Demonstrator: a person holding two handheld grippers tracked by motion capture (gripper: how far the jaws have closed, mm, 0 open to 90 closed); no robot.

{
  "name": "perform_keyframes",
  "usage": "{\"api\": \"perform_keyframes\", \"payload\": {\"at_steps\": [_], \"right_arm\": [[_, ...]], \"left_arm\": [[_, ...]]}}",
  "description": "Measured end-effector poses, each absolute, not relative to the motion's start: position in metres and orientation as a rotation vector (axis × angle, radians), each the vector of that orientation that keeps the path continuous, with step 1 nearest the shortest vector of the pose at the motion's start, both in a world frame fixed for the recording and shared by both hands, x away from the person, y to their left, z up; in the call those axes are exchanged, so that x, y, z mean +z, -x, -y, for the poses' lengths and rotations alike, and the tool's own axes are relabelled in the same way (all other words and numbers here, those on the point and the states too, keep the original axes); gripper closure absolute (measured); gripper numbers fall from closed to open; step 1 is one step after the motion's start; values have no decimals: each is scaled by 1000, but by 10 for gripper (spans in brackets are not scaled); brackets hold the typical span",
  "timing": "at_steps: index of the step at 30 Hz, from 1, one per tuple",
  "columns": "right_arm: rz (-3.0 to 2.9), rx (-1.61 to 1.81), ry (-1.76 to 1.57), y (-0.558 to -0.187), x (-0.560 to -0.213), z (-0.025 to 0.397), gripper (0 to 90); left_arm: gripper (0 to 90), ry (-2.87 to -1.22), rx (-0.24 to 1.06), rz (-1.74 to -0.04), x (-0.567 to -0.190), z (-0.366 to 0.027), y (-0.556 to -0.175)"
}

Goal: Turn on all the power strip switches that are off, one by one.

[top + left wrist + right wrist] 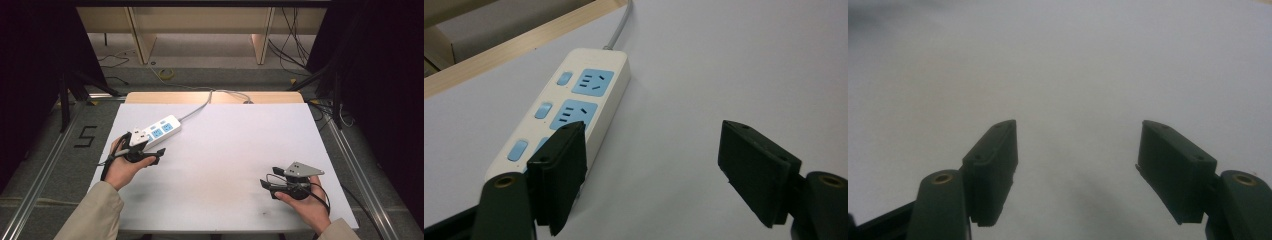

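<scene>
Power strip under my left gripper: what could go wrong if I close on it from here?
The left gripper is open, but the power strip lies by one jaw rather than centred, so closing may just push it. Its cable runs off the far table edge and could drag or twist the strip. The right gripper, open over bare table, can't steady it.

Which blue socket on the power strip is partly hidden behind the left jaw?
The one nearest the left gripper on the white plastic power strip; the other two sockets show fully.

power strip end (behind gripper)
</scene>
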State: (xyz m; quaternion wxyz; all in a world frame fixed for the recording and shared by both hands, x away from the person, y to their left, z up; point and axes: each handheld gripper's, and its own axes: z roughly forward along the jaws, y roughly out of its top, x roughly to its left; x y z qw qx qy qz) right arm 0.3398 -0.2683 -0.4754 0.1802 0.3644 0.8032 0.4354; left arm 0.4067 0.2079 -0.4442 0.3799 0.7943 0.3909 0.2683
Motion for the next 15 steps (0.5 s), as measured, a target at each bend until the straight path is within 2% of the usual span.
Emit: {"api": "perform_keyframes", "payload": {"at_steps": [15], "right_arm": [[-2270, 1232, -1036, -339, -476, 269, 330]], "left_arm": [[272, -2053, 628, -974, -467, -194, -378]]}}
